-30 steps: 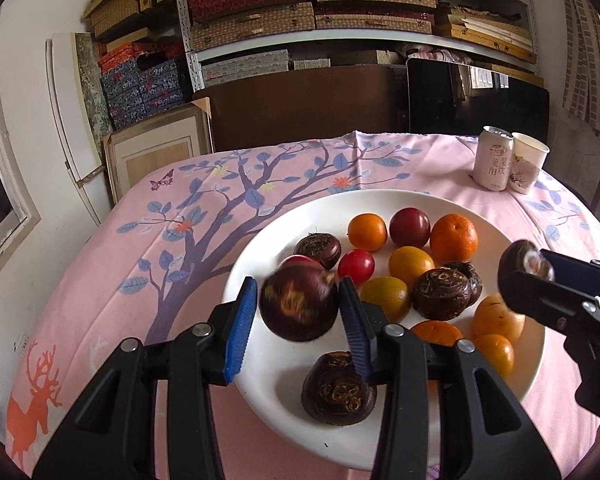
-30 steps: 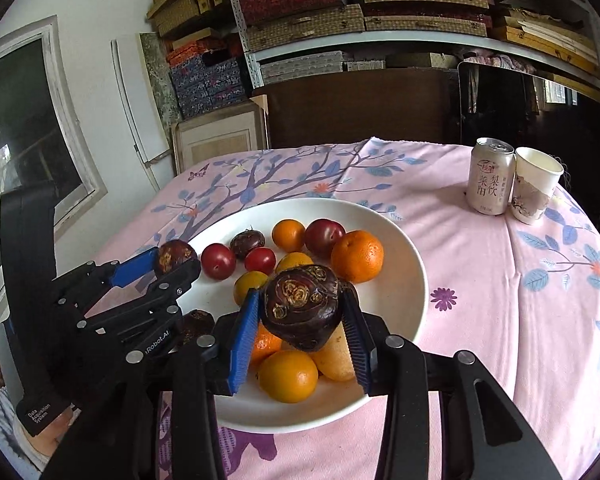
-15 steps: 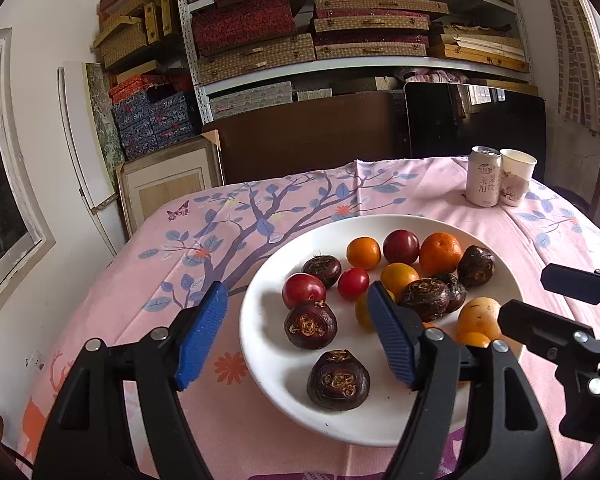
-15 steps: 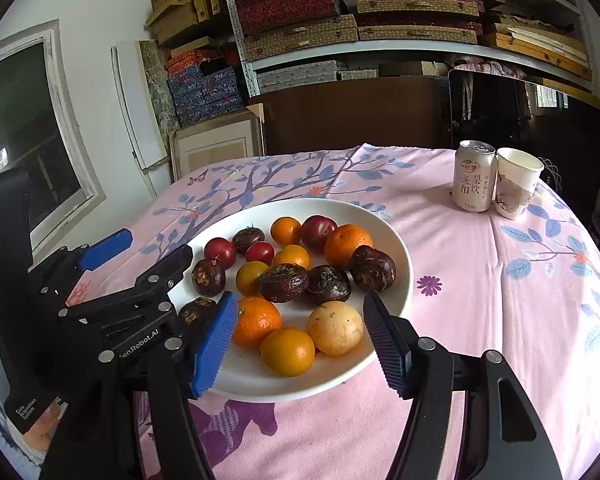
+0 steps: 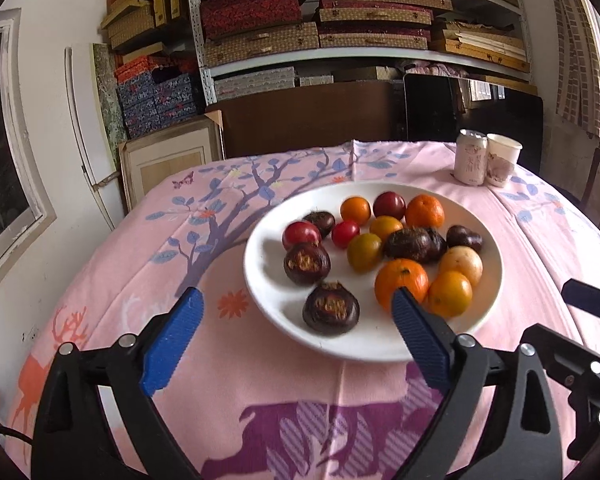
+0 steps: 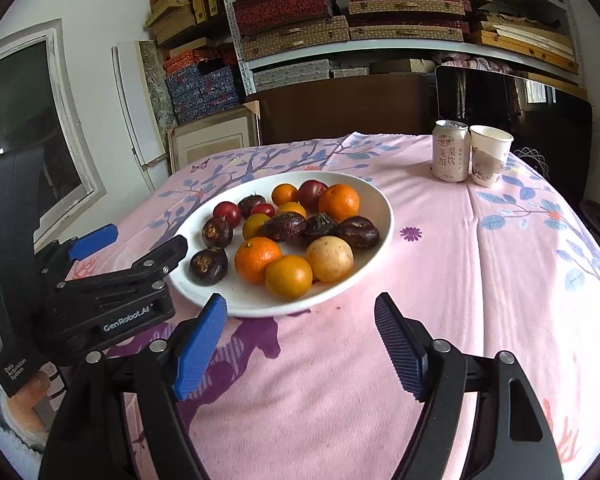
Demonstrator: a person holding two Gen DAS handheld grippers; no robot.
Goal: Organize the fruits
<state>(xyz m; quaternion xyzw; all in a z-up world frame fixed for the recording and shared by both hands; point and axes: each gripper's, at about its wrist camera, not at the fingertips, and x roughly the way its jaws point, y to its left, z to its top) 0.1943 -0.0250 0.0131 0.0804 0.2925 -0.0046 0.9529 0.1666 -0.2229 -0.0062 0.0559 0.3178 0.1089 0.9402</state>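
A white plate on the pink tablecloth holds several fruits: dark brown water chestnuts, oranges, red tomatoes and a pale round fruit. My left gripper is open and empty, just in front of the plate's near edge. My right gripper is open and empty, a little short of the plate; the fruits lie beyond it. The left gripper's body shows at the left of the right wrist view.
A drink can and a paper cup stand at the table's far right. Shelves with boxes and a dark cabinet lie behind the table. A wall and window are to the left.
Both grippers let go of the dark water chestnuts they held, which now lie on the plate. Both opened and drew back toward the near edge of the table.
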